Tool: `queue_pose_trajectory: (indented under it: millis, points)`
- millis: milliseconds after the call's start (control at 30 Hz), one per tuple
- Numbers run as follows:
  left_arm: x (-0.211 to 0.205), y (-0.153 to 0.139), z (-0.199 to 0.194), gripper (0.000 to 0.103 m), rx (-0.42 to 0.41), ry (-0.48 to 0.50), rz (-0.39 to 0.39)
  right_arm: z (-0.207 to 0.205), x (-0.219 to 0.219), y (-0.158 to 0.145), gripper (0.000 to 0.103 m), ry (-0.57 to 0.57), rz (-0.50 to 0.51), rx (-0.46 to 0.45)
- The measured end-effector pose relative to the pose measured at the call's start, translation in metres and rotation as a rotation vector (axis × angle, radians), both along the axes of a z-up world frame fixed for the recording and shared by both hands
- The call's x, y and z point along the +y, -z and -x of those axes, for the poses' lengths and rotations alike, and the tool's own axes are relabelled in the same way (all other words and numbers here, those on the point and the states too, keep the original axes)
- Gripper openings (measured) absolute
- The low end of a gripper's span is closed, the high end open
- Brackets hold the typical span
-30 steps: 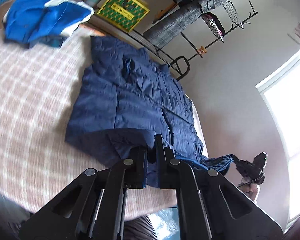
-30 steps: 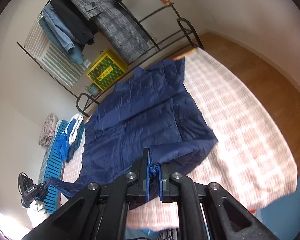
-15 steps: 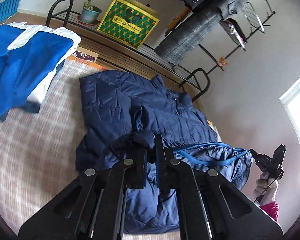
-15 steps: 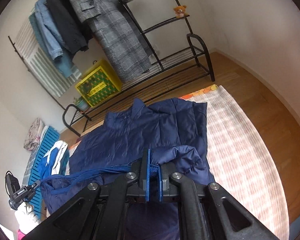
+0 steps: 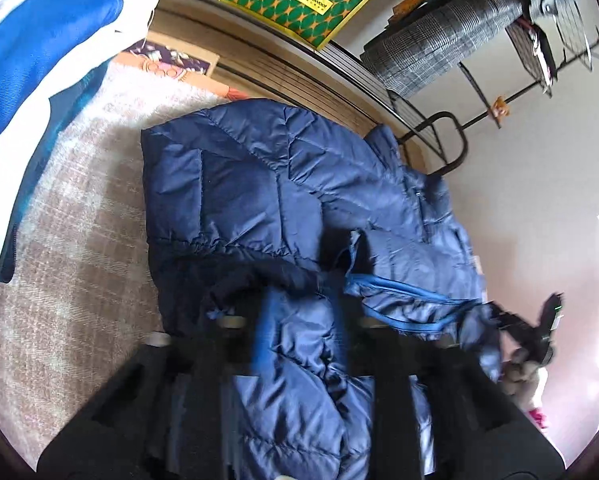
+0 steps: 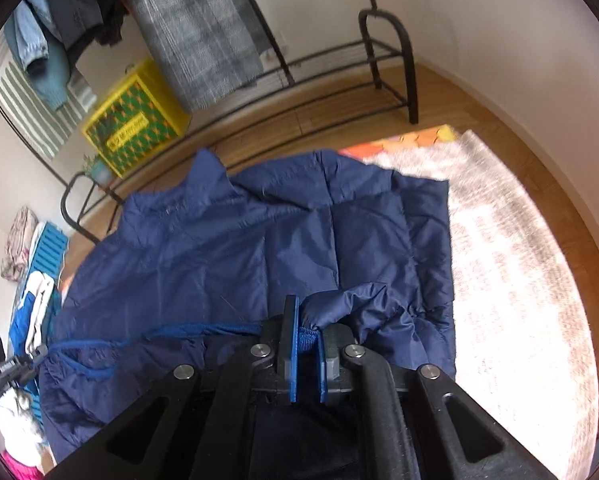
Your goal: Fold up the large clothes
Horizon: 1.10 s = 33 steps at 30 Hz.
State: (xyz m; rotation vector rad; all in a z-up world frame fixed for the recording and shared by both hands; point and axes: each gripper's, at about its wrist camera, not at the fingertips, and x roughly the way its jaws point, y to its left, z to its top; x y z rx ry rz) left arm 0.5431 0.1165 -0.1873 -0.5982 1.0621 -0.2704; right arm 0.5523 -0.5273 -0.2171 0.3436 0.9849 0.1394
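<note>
Right black two-finger gripper: jaws clamped on fabric hem. Left black two-finger gripper: blurred, fabric-draped, jaw state indiscernible.

Pink-and-white checked woven blanket covers the support surface; whether that is a bed or a mat cannot be told. Navy quilted puffer jacket lies spread on it, collar toward the rack, bottom hem lifted and doubled over the body. Blue-and-white folded garment sits on the blanket well left of the jacket. An orange patterned mat edge shows under the blanket's far end, on wooden plank floor.
</note>
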Motion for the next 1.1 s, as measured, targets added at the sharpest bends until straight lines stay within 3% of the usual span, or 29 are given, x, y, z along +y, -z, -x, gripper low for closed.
queue_pose_trajectory:
  millis: [33,100,133,167,233,300,367,633,700,733,767,833,900,967,1100]
  points:
    - [0.005,-0.004,-0.002,0.052,-0.001,0.016,0.038,0.0,-0.002,0.0,0.015,-0.009,-0.005,0.004]
    - [0.012,-0.016,-0.002,0.054,0.001,0.052,0.092,0.002,-0.006,-0.001,0.036,-0.034,-0.036,0.005]
    - [0.017,-0.025,0.0,0.054,-0.022,0.062,0.094,0.005,-0.01,-0.004,0.037,-0.051,-0.055,0.003]
    - [0.019,-0.035,0.003,0.054,-0.063,0.074,0.062,0.007,-0.013,-0.007,0.037,-0.061,-0.064,-0.003]
    - [0.014,-0.052,0.012,0.054,-0.163,0.144,-0.102,0.018,-0.022,-0.02,0.039,-0.107,-0.05,-0.066]
    - [0.004,-0.051,0.017,0.054,-0.178,0.234,-0.222,0.024,-0.023,-0.027,0.064,-0.133,0.025,-0.104]
    - [-0.005,-0.041,0.019,0.054,-0.179,0.273,-0.312,0.029,-0.026,-0.026,0.073,-0.145,0.122,-0.125]
    - [-0.042,-0.008,0.013,0.053,-0.203,0.374,-0.436,0.011,-0.016,-0.002,0.072,-0.184,0.202,-0.077]
    - [-0.052,0.0,0.01,0.036,-0.199,0.395,-0.502,0.003,-0.009,0.002,0.072,-0.201,0.227,-0.055]
    - [-0.054,0.003,0.008,0.022,-0.188,0.399,-0.52,-0.001,-0.006,0.005,0.072,-0.203,0.243,-0.043]
    - [-0.055,0.007,0.006,0.012,-0.176,0.403,-0.526,-0.005,-0.002,0.008,0.069,-0.216,0.257,-0.03]
    - [-0.054,0.01,0.005,0.006,-0.171,0.392,-0.53,-0.006,0.006,0.012,0.05,-0.252,0.269,-0.022]
    - [-0.05,0.009,0.007,0.001,-0.18,0.377,-0.515,-0.007,0.012,0.016,0.017,-0.266,0.298,-0.014]
    - [-0.044,0.002,0.008,0.0,-0.187,0.339,-0.487,-0.005,0.018,0.017,0.005,-0.255,0.348,-0.012]
    - [-0.021,-0.036,0.009,0.0,-0.251,0.259,-0.419,0.006,0.013,-0.007,0.0,-0.191,0.385,-0.072]
